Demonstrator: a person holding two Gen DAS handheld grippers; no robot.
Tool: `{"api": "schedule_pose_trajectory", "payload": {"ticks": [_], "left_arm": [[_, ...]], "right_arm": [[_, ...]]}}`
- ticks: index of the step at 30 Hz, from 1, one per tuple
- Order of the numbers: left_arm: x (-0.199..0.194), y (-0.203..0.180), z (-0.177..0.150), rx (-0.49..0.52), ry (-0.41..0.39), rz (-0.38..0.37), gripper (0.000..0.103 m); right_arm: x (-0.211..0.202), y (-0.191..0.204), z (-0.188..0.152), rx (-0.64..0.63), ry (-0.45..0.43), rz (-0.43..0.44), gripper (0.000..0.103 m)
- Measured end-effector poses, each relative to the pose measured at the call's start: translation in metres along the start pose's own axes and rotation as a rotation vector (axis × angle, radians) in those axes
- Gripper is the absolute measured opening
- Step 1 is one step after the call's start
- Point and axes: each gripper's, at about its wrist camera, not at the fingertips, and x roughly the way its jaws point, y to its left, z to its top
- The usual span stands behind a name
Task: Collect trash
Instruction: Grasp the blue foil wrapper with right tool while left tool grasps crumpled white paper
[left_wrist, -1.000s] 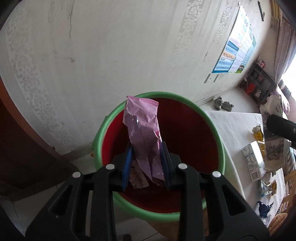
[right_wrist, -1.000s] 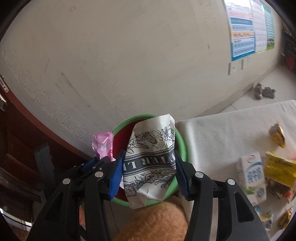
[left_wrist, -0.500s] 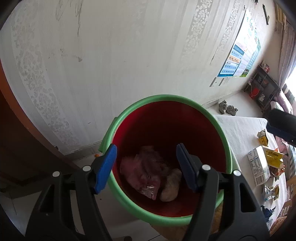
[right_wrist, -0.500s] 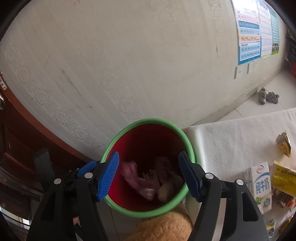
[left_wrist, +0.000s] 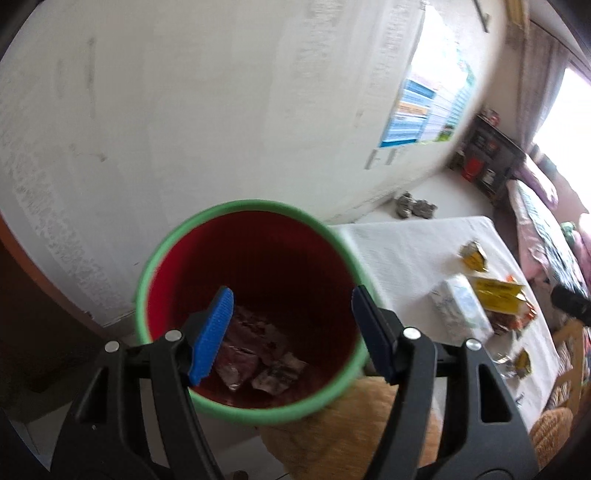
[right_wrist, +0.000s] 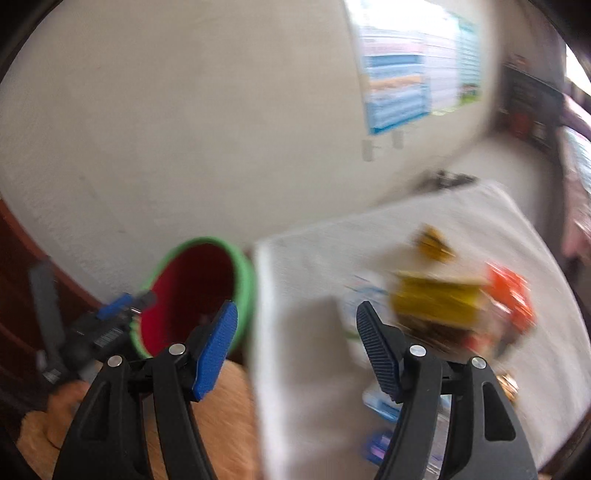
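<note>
A red bucket with a green rim stands by the wall, and crumpled wrappers lie at its bottom. My left gripper hangs open over the bucket with nothing between its blue pads. In the blurred right wrist view my right gripper is open and empty above the edge of the white-clothed table, with the bucket off to its left. On the cloth lie a white milk carton, a yellow packet, a small yellow wrapper and an orange wrapper.
The left gripper's body shows beside the bucket in the right wrist view. An orange fuzzy sleeve or cushion sits just below the bucket. A wall poster, shoes on the floor and a dark shelf lie beyond the table.
Both grippers opened and dropped their trash, the pink wrapper and the printed paper, into the bucket. The right gripper then swung right toward the table; the left drew back a little.
</note>
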Motion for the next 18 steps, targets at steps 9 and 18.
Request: {"api": "schedule_pose_trajectory", "payload": {"ticks": [9, 18], "left_arm": [[-0.012, -0.077, -0.013, 0.135, 0.025, -0.127, 0.069], [-0.009, -0.137, -0.037, 0.26, 0.11, -0.211, 0.072]], "right_arm": [[-0.021, -0.124, -0.07, 0.245, 0.081, -0.189, 0.066], [0.018, -0.14, -0.136, 0.394, 0.268, 0.023, 0.071]]}}
